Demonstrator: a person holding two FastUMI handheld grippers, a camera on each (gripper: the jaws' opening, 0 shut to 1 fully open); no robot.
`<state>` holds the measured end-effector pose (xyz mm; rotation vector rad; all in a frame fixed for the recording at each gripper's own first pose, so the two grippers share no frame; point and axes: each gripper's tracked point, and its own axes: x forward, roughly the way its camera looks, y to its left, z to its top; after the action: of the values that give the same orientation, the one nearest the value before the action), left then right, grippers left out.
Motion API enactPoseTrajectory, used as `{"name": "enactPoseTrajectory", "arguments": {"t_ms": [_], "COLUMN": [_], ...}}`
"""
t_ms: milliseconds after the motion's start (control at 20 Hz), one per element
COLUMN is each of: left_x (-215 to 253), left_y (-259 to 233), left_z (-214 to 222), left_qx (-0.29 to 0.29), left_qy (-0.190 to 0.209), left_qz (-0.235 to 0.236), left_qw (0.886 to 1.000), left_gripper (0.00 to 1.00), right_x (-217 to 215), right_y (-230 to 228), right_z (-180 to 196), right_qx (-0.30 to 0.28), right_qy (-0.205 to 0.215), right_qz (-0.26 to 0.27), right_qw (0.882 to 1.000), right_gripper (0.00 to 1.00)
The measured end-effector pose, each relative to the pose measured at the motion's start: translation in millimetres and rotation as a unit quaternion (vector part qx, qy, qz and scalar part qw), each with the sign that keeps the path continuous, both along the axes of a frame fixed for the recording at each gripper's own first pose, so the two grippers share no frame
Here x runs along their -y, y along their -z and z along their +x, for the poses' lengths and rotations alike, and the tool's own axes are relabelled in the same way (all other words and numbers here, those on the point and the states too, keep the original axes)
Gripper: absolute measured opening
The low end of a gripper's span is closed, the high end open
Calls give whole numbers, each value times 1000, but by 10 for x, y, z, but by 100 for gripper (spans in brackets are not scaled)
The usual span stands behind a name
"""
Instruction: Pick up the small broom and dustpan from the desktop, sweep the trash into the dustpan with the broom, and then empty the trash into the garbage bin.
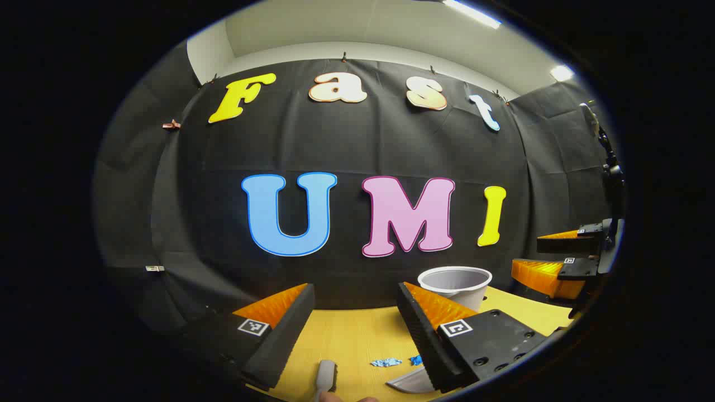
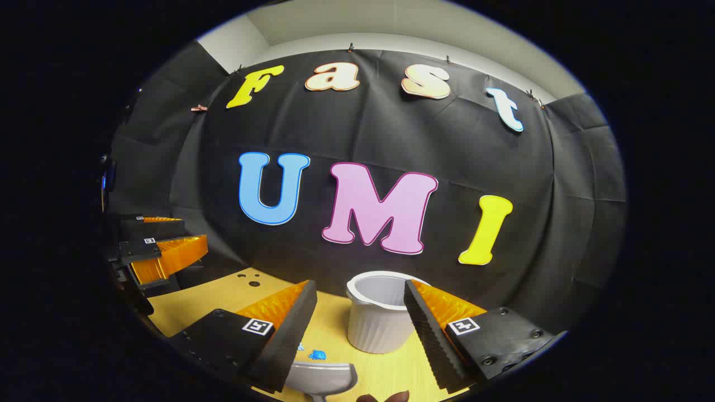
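Both tools are held above the yellow wooden desktop (image 1: 346,340) with jaws spread wide and nothing between them. Below the left gripper (image 1: 352,329), just under its fingertips, lies the small grey broom handle (image 1: 327,374); a pale grey dustpan edge (image 1: 410,382) peeks from beneath its right finger, with crumpled blue paper scraps (image 1: 386,362) ahead of it. Under the right gripper (image 2: 357,329) sits the dustpan's rounded grey scoop (image 2: 321,377), a blue scrap (image 2: 317,354) just beyond, and the ribbed white plastic garbage bin (image 2: 377,318) stands farther forward between its fingers. The pick-up looks not yet begun. A good approach is probably to lower each tool straight down, centre each handle between the fingers, then close firmly before lifting
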<state>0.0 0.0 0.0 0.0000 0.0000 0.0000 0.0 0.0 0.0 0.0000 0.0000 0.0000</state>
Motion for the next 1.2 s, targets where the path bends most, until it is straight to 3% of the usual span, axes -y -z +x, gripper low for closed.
{"name": "enactPoseTrajectory", "arguments": {"t_ms": [750,1050,1200], "left_x": [-74,-177,-197], "left_y": [90,492,798], "left_z": [-48,-67,-116], "left_qx": [-10,-53,-87], "left_qy": [4,-5,-6], "left_qz": [1,14,11], "left_qw": [1000,998,996], "left_gripper": [95,95,95], "right_x": [-124,-274,-321], "right_y": [99,701,1259], "right_z": [-38,-214,-405], "right_qx": [-7,-96,-175], "right_qy": [-9,-55,-75], "right_qz": [0,0,8], "right_qw": [1000,994,982], "right_gripper": [97,98,97]}}
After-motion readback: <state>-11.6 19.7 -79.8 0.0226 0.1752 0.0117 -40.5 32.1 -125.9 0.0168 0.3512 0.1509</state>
